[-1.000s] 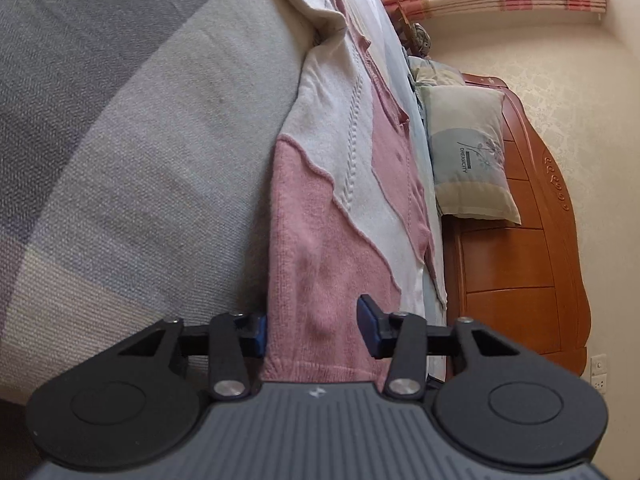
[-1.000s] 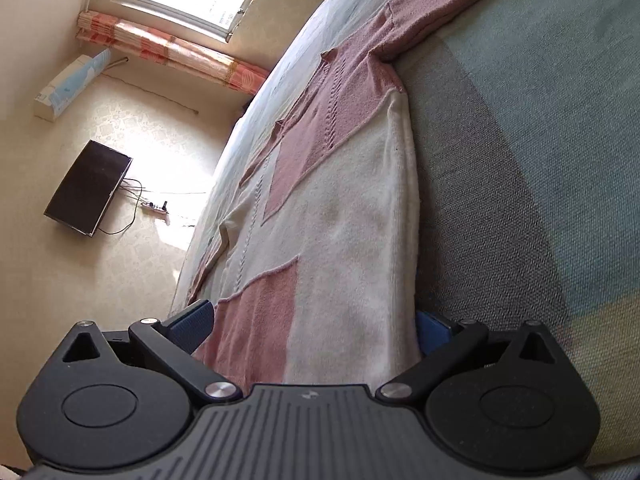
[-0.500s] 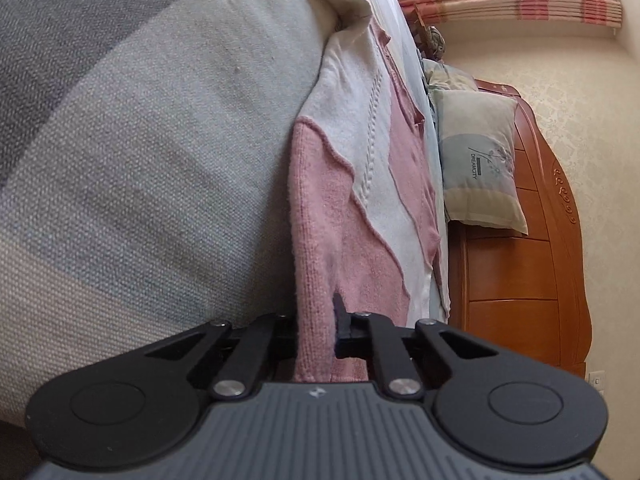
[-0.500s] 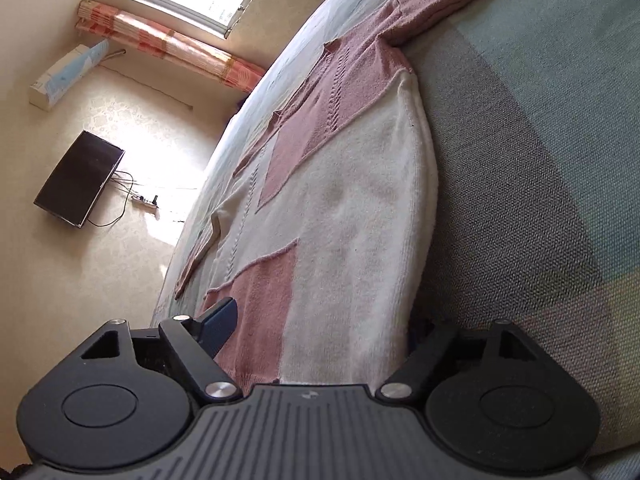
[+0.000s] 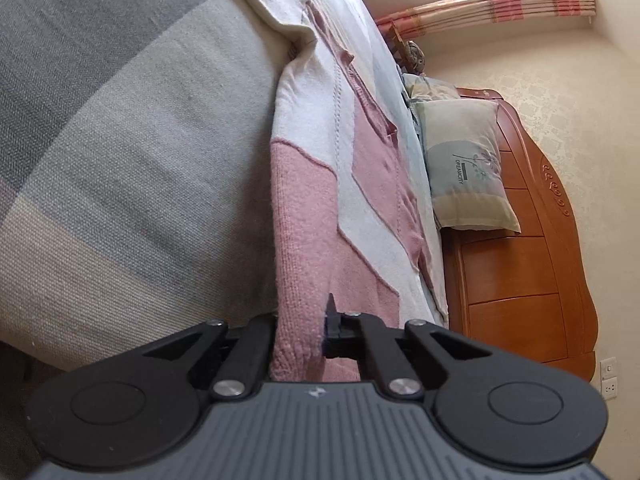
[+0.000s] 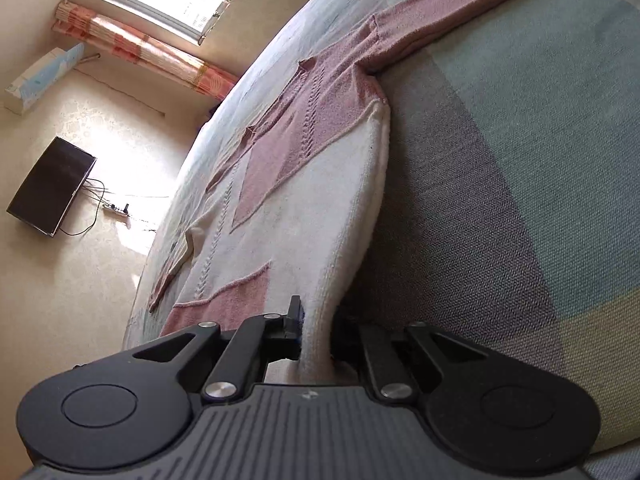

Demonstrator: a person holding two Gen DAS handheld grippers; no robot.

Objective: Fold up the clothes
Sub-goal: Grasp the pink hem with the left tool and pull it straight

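- On bed with grey-and-green block-patterned cover (image 5: 120, 168): pink-and-cream knitted cardigan (image 5: 320, 208), spread flat.
- Left tool (image 5: 300, 332) clenched on pink hem corner.
- Right tool (image 6: 318, 332) clenched on cream hem corner.

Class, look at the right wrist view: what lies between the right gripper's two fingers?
The sweater's cream hem edge, pinched in the shut right gripper, in the right wrist view.
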